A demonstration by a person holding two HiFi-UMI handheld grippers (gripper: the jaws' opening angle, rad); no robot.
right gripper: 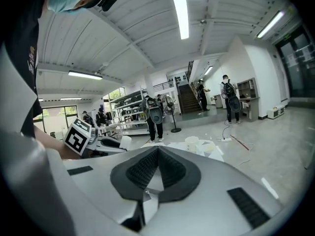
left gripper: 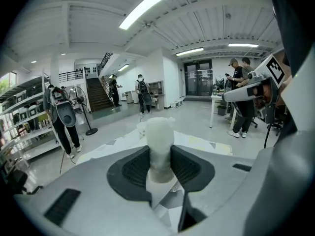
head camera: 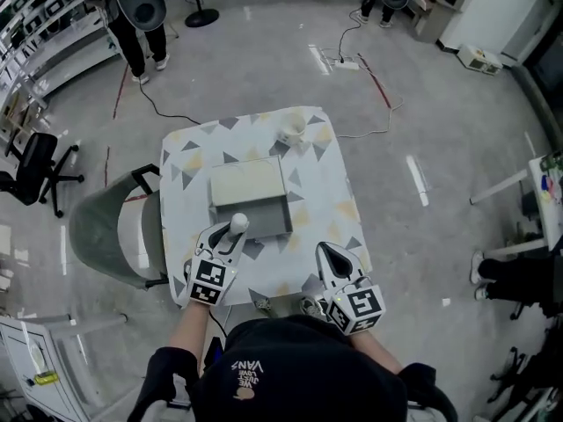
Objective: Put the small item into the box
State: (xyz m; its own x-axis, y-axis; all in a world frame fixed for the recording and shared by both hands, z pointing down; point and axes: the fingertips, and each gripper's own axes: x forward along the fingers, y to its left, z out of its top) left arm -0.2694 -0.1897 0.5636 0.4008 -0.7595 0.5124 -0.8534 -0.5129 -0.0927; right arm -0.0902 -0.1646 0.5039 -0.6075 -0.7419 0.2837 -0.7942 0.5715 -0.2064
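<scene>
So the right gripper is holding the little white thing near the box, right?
Not quite. The little white thing is between the jaws of the left gripper, not the right one. The left gripper view shows both pads pressed on it. The right gripper has its jaws shut with nothing between them. The rest is right: it is held near the box.

**Three cameras, one shared table**

Your head camera looks steeply down from above on the square table [head camera: 325,192] with its grey-and-yellow triangle-patterned cloth. Each gripper camera rides low and close behind its own jaws, facing across the hall. Both catch the far staircase [left gripper: 96,95]. The left gripper view also shows the right gripper [left gripper: 226,96], and the right gripper view shows the left gripper [right gripper: 115,144].
</scene>
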